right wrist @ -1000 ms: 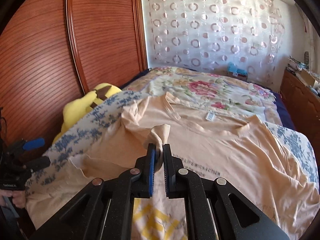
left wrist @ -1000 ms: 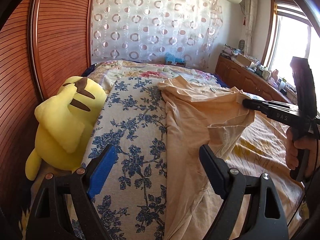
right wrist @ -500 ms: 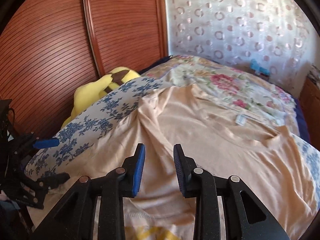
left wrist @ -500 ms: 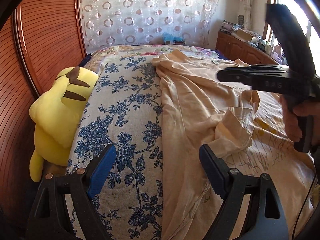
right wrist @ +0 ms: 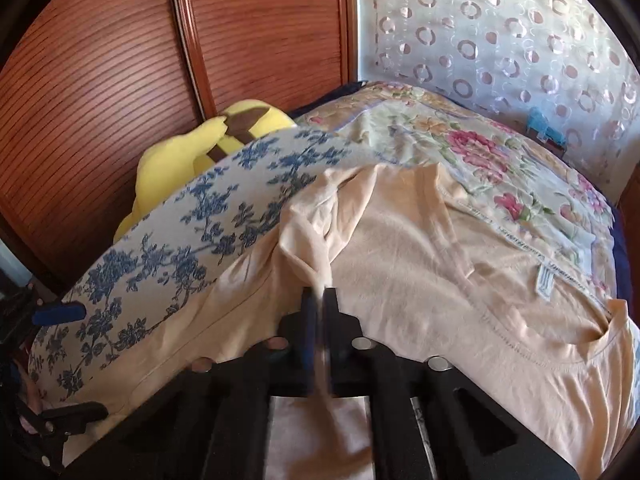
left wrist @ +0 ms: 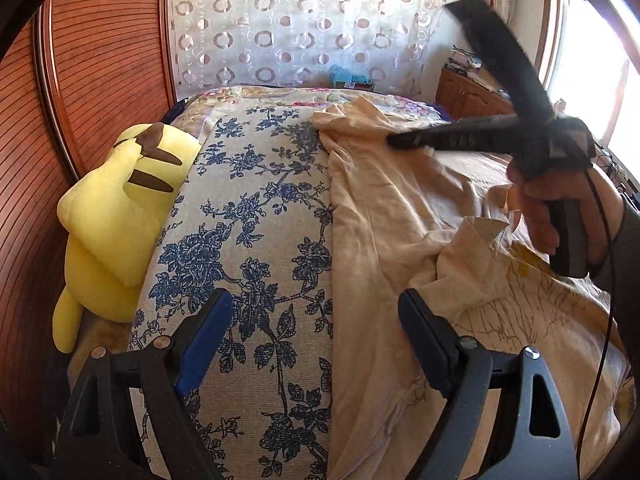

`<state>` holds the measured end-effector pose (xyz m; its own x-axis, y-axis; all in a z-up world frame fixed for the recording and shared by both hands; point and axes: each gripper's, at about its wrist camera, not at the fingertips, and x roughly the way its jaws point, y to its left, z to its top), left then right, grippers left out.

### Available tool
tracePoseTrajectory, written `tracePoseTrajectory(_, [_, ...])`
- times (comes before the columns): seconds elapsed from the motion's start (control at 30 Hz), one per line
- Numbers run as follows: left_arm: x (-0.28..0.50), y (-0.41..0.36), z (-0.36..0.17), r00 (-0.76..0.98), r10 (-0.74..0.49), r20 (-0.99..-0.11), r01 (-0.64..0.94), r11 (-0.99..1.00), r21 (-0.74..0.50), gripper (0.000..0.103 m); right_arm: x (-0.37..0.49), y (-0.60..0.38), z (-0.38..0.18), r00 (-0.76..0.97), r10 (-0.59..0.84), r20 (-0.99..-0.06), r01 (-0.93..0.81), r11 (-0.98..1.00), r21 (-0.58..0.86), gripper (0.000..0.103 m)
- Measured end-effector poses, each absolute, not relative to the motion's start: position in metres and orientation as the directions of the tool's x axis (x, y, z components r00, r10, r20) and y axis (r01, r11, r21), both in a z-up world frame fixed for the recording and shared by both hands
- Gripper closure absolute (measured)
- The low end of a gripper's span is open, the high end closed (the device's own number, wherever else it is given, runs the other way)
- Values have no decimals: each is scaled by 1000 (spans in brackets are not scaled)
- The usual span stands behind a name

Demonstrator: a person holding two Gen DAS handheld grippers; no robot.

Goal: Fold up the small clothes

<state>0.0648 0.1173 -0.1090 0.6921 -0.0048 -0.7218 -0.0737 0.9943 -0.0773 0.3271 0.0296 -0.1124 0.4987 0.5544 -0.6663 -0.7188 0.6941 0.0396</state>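
Now we see the peach T-shirt (right wrist: 420, 264) lying across the bed (right wrist: 460, 144), neckline and label toward the floral quilt, hem running out of frame below. Our right tool (right wrist: 319, 312) is pressed together, pinching a ridge of its fabric; motion blurs it. Our left tool (left wrist: 316, 336) stands spread over the blue-flowered cloth (left wrist: 256, 216), holding nothing.

Peach cotton T-shirt (left wrist: 400, 220) lies on blue-flowered bedcover (left wrist: 248, 216), right of yellow plush toy (left wrist: 116, 216) — toy wedged btwn bed & ribbed wooden wardrobe (left wrist: 100, 60); circle-patterned curtain (left wrist: 304, 24) behind.
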Motion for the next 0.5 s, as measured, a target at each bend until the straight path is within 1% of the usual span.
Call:
tracePoseTrajectory(0.07, [64,117,-109,694,-4,-720,-76,994,-79,17,339,9,-108,535,538,-651,-625,771,123,100])
tracePoseTrajectory(0.1, [64,117,-108,694,-4,-720,-77,994,-79,17,347,0,-108,558,507,-657,-570,810,140,100])
tracePoseTrajectory(0.17, [65,117,-109,691,-3,-722,-76,994,-77,17,351,-8,-107,609,431,-666,-519,851,76,99])
tracePoseTrajectory(0.2, [65,117,-109,691,-3,-723,-76,994,-76,17,352,-10,-107,610,419,-673,-522,851,58,95])
tracePoseTrajectory(0.27, [65,117,-109,692,0,-722,-77,994,-74,17,351,-17,-104,597,435,-674,-536,842,68,78])
tracePoseTrajectory(0.4, [64,118,-109,695,-2,-719,-78,994,-78,17,322,-35,-90,559,521,-645,-607,787,110,77])
tracePoseTrajectory(0.43, [64,118,-109,696,-2,-718,-77,994,-78,17,311,-39,-88,546,540,-640,-628,770,114,74])
tracePoseTrajectory(0.5, [64,118,-109,699,-2,-715,-78,994,-79,17,288,-47,-87,527,567,-633,-657,744,119,67])
